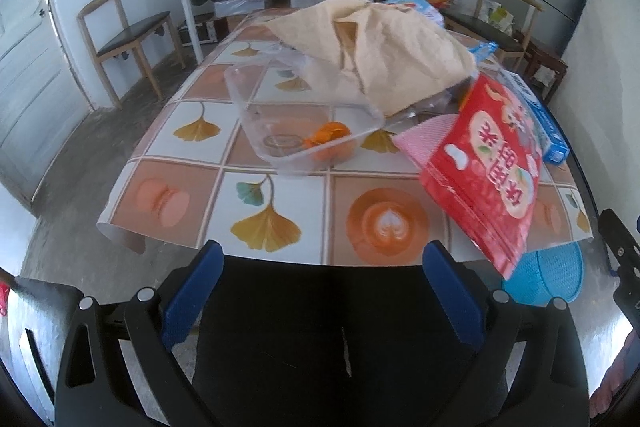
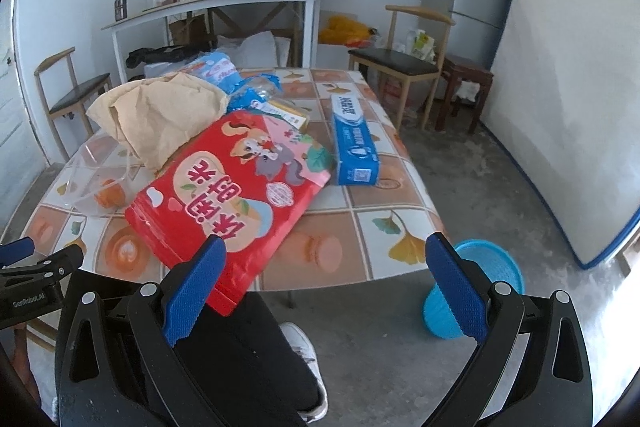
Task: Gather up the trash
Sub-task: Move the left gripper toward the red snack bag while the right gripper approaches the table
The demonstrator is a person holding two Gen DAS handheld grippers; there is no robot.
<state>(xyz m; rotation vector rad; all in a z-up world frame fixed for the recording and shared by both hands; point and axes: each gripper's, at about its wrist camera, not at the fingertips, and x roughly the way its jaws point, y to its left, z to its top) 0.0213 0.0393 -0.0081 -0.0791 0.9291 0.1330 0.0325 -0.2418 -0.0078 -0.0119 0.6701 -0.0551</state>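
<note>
Tiled counter point(image 1: 280, 211) ahead of my hand-held grippers | left hand-held gripper point(image 1: 324, 291) jaws apart, empty | right hand-held gripper point(image 2: 326, 287) jaws apart, empty | red snack bag point(image 2: 232, 203) overhangs counter edge by right one's left finger | blue basket point(image 2: 476, 287) on floor behind its right finger

Lighting: we record soft, even daylight in both views, cool in tone, with no hard shadows on the worktop point(image 1: 280, 183). Glare: faint sheen on the clear plastic tray point(image 1: 304, 119) and on the red bag point(image 2: 236, 195). Distortion: strong fisheye bending; the door point(image 1: 28, 87) and the white panel point(image 2: 568, 99) curve at the edges, inside black corner vignettes. Focus: we find slight softness throughout, more blur toward the rims.
</note>
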